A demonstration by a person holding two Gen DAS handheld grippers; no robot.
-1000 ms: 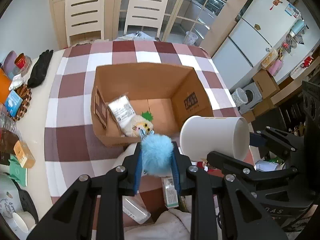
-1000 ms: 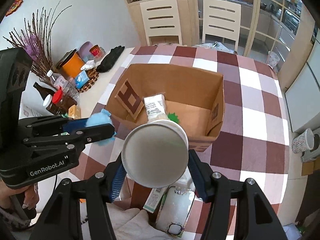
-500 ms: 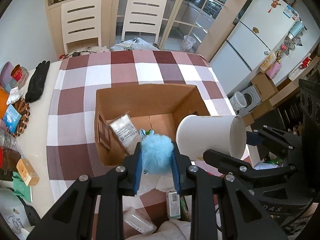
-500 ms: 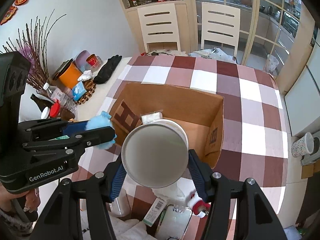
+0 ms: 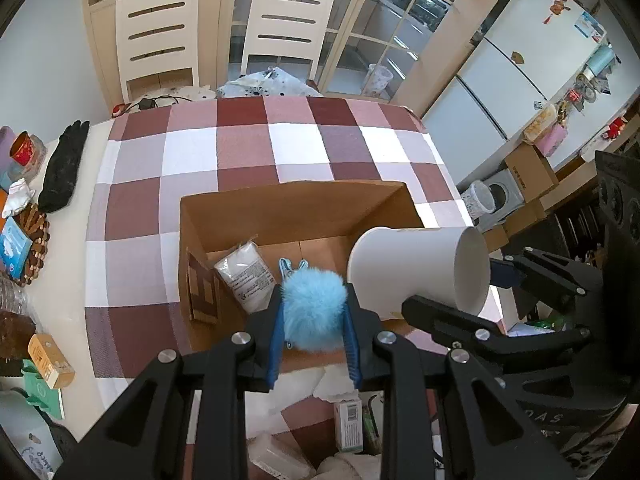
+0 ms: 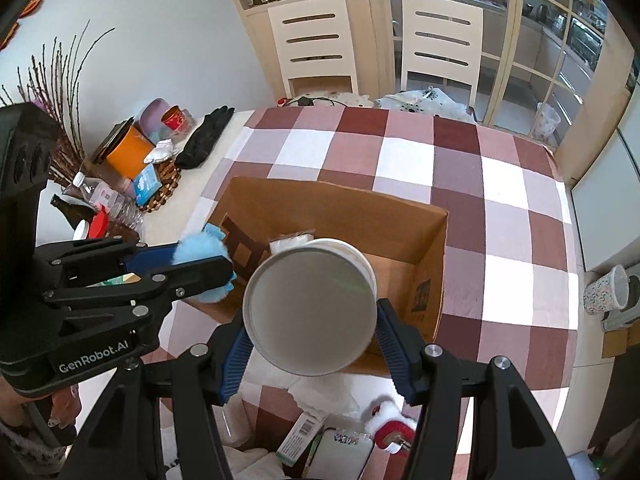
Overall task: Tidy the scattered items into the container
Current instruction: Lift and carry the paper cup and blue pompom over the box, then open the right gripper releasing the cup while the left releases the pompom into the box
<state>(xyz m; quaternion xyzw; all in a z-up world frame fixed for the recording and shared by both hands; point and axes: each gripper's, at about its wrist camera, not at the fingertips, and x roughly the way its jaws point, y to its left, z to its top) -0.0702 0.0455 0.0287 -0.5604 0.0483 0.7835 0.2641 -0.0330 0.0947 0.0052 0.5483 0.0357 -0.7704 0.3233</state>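
1. Both of my wrist views are bright and evenly lit by daylight coming through the glass-paned doors (image 5: pixel 384 40) behind the two cream slatted chairs (image 6: pixel 316 46).
2. Shadows are soft: the open brown cardboard box (image 5: pixel 296 216) is dim along its near inner wall, and my black tong arms cast only faint shade on the red-and-white checked tablecloth (image 6: pixel 516 240).
3. The white paper cup (image 6: pixel 310 308) shows a grey, shaded base with a faint green glare streak.
4. Fisheye distortion bends the white fridge (image 5: pixel 532 60) and the door frames, and black vignetting fills the corners.
5. Focus is sharp at centre; the fluffy blue pom-pom (image 5: pixel 314 310) looks slightly soft, and edge detail smears.
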